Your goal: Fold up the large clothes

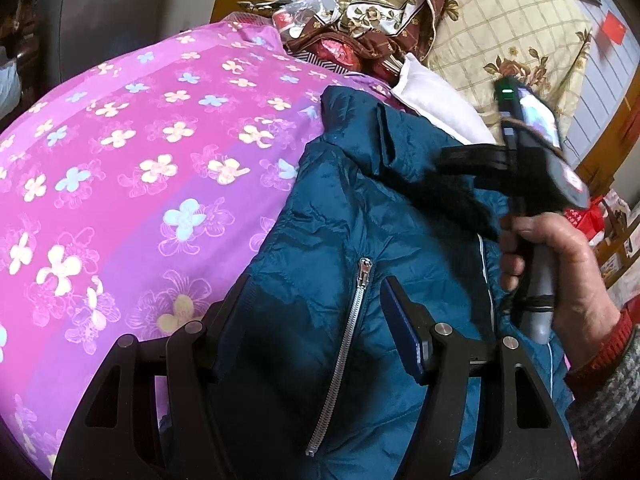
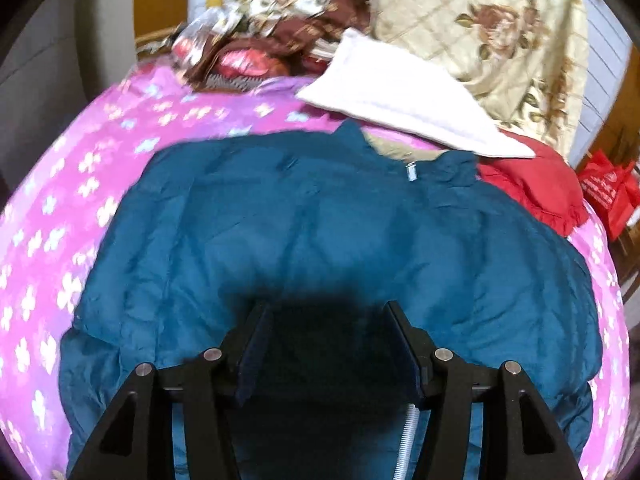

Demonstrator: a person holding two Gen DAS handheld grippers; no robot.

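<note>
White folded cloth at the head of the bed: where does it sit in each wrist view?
Left wrist view: white folded cloth upper right of centre, just beyond the teal jacket.
Right wrist view: white folded cloth upper centre-right, above the jacket's collar.
Shared landmark: cream floral quilt behind it.

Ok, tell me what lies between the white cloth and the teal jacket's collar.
In the right wrist view, a strip of tan fabric and some pink floral bedsheet lie between the white cloth and the teal jacket's collar.
</note>
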